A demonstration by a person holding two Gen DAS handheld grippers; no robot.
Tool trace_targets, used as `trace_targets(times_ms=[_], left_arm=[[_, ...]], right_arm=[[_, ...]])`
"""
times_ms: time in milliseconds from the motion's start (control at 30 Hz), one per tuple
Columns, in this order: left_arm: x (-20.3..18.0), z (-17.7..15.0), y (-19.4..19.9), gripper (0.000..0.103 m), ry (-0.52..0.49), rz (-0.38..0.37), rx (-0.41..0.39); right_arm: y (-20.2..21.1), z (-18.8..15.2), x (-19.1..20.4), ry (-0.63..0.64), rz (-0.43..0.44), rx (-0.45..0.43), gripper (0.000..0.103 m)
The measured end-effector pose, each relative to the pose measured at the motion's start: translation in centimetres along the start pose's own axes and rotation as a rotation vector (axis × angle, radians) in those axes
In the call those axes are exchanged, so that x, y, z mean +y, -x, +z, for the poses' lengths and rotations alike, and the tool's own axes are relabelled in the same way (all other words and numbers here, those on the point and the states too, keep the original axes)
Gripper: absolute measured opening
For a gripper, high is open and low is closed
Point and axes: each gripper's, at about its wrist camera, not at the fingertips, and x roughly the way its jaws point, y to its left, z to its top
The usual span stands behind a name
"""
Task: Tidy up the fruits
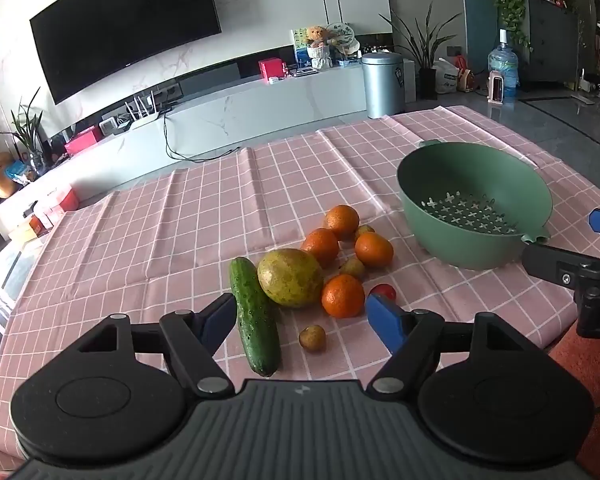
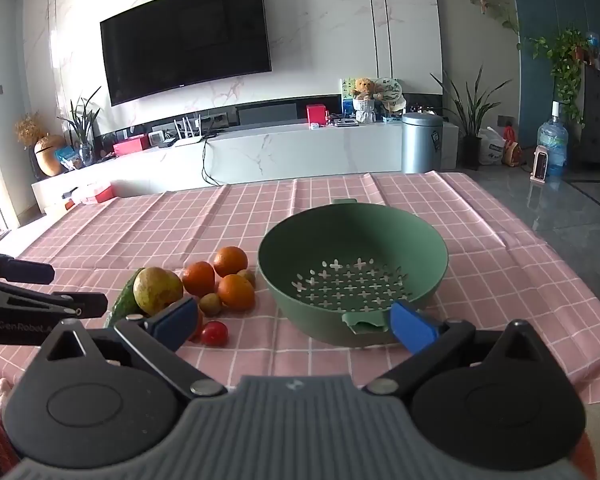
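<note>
Four oranges [image 1: 342, 295], a mango [image 1: 290, 278] and a cucumber [image 1: 254, 314] lie just ahead of our left claw [image 1: 302, 316], which is spread wide and holds nothing. Our right claw [image 2: 296, 320] is likewise wide open and free, the green colander [image 2: 352, 236] directly ahead on the desk [image 1: 140, 240].

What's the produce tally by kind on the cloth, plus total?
Oranges: 4
Small yellow-brown fruits: 3
Mango: 1
Cucumber: 1
Cherry tomato: 1
Total: 10, all on the cloth; none in the colander.
</note>
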Motion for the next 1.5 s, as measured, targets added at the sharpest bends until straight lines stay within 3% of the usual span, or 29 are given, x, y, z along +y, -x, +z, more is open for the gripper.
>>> trace_targets(times_ms=[1500], left_arm=[[0.2, 0.2, 1.0, 0.086, 0.012, -0.004, -0.009]], right_arm=[[0.0, -0.2, -0.1, -0.019, -0.003, -0.001, 0.098]])
